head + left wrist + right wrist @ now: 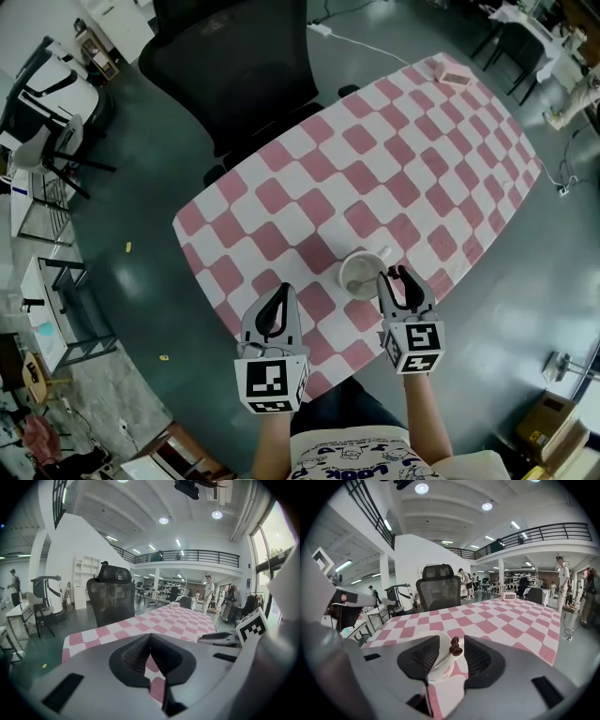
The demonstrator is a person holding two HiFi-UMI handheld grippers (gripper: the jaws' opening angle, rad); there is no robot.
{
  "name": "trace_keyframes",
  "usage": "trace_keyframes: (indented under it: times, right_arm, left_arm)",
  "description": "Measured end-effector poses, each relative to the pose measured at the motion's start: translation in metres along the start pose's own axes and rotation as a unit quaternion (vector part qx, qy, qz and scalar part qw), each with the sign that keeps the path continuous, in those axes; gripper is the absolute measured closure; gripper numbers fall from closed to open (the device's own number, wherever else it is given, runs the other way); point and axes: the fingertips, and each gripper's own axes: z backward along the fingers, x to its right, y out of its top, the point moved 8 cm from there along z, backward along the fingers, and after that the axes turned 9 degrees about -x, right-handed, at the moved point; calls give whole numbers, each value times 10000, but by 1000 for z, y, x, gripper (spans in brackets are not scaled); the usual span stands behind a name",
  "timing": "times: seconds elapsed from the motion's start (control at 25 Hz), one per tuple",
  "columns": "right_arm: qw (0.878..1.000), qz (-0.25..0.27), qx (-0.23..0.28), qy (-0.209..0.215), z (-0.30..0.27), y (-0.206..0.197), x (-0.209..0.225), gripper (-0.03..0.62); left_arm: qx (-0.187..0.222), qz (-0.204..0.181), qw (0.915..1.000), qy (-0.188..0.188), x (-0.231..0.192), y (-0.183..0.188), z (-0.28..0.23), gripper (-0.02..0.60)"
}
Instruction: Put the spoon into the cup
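Observation:
A white cup (361, 275) with a handle stands near the front edge of the pink-and-white checked table (375, 178). In the right gripper view the cup (436, 663) sits low between the jaws. A spoon (454, 648) with a brown knobbed end leans in it, its top poking up in the gap. My right gripper (392, 276) (451, 641) is open just to the right of the cup, and its pads do not touch the spoon. My left gripper (279, 293) (150, 637) hovers over the table's near corner, left of the cup, shut and holding nothing.
A black office chair (234, 66) stands at the table's far side. A small digital clock (457, 75) (509, 596) lies at the far end of the table. The table's front edge runs just under both grippers. Desks, racks and people fill the room beyond.

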Motion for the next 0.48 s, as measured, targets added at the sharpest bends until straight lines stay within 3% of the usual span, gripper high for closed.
trace_keyframes:
  times: [0.48]
  right_arm:
    - [9952,-7,937,-264,56,44,6,419]
  left_arm:
    - [406,-82,9990,152,9,26,32,568]
